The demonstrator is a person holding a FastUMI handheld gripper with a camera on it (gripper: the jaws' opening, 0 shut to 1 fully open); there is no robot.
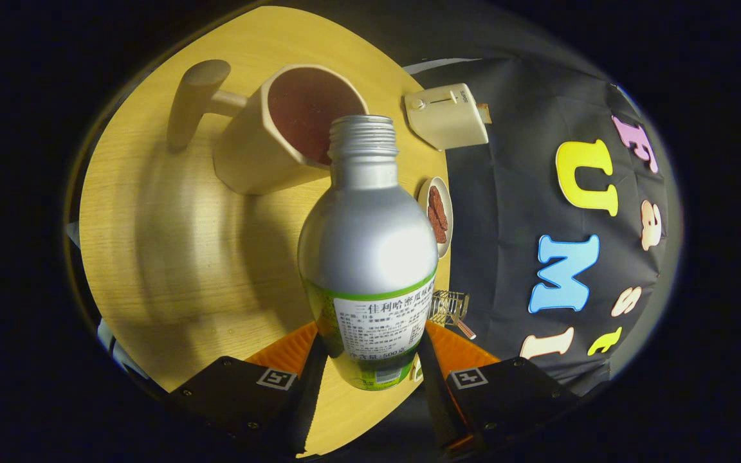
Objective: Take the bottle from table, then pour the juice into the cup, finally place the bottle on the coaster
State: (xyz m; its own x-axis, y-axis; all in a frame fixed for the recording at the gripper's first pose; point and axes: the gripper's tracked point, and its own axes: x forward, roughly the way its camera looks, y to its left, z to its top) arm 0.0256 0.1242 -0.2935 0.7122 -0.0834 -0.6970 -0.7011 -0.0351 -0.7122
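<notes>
Nearest, the tongs (pixel 370 370) are closed on the lower, labelled part of the bottle (pixel 370 257), one finger pressing on each side of it, so the bottle is carried clear of the bench (pixel 171 257) and tipped forward along the fingers. Its body is silver metal with a green-edged label, and its threaded mouth has no cap on it.

Just beyond the mouth sits the cup (pixel 287 128), a pale wooden-looking mug with a long handle pointing away from the bottle. The bottle's mouth overlaps the near rim of the cup, and the inside of the cup looks dark red, which may be juice already in it or only the colour of its lining; I cannot tell which. No stream shows at the mouth.

My reading is that the pouring step is in hand: the bottle is taken and aimed over the cup. The next move calls either for more tilt, with the mouth kept inside the rim so nothing runs onto the bench, or, if the pour is done, for bringing the bottle upright and carrying it to the coaster, which I cannot pick out here.

Farther off, near the bench's far edge, are a small plate (pixel 426 193) with brown food, a little wire rack (pixel 449 307) and a cream toaster (pixel 446 116).
</notes>
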